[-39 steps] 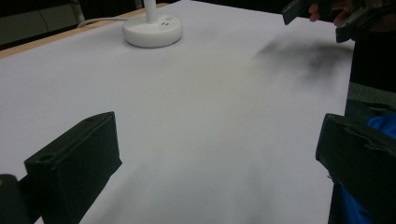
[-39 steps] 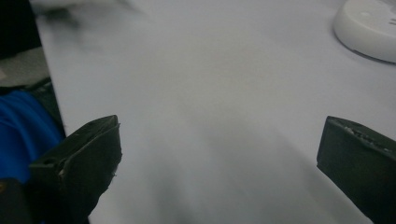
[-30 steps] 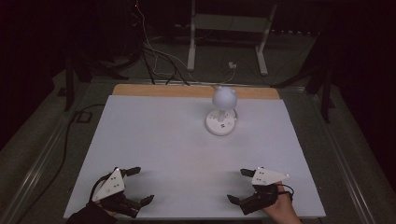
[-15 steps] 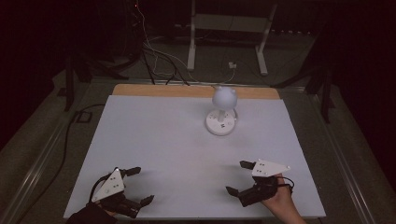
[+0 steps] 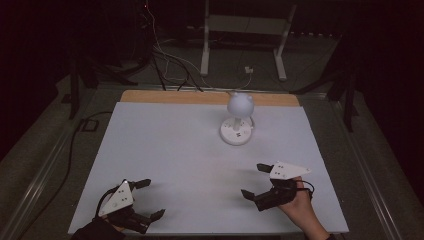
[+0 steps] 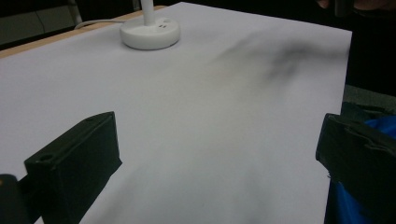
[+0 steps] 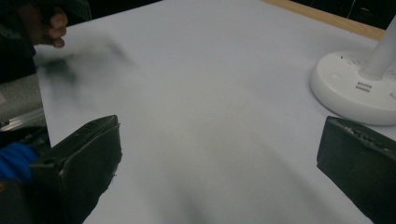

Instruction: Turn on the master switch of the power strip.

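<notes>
Right gripper [image 5: 255,181]: shifted forward since the earlier frame, toward the lamp [image 5: 237,120]; jaws spread wide, nothing held. Left gripper [image 5: 146,199]: unmoved at the near edge, jaws parted, empty. Lamp is stood upright at the table's [image 5: 165,150] far side. A reach is judged begun.

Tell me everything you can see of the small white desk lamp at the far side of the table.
The small white desk lamp stands upright on the white table top, near its far edge, right of centre. It looks like smooth plastic: a round, flat base with small slots or ports on top, a slim white stem rising from it, and a globe-shaped head. A white cable runs from behind it off the table. Whether it is lit cannot be told. Both grippers are well clear of it.
</notes>
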A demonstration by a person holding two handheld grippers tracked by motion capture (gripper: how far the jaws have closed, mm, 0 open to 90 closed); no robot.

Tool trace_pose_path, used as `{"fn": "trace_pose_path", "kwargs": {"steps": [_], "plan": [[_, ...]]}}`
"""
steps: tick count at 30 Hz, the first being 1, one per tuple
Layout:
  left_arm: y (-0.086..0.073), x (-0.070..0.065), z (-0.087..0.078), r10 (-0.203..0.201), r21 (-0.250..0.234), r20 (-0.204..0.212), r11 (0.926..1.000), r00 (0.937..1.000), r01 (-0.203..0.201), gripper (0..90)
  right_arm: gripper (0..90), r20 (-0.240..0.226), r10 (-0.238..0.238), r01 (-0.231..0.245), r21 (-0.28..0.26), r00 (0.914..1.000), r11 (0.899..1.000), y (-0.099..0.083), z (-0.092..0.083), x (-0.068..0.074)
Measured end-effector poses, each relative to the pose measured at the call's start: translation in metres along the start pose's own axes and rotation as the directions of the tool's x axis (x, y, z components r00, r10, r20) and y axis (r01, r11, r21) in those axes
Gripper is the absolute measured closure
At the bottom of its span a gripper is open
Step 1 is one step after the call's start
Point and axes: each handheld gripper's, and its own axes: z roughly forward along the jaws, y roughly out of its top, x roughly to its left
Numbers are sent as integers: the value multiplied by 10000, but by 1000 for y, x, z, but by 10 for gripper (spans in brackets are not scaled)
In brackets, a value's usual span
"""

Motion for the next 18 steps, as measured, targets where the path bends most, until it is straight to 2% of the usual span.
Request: {"fn": "trace_pose_path", "kwargs": {"steps": [9, 18], "plan": [[0, 0, 0, -38, -17, 6, 10000, 10000, 38, 2, 0, 231, 60, -55, -220, 9997, 9997, 10, 2, -14], [0, 1, 0, -36, -1, 20, 10000, 10000, 36, 2, 0, 463, 239, -215, -497, 9986, 9985, 27, 4, -34]]}}
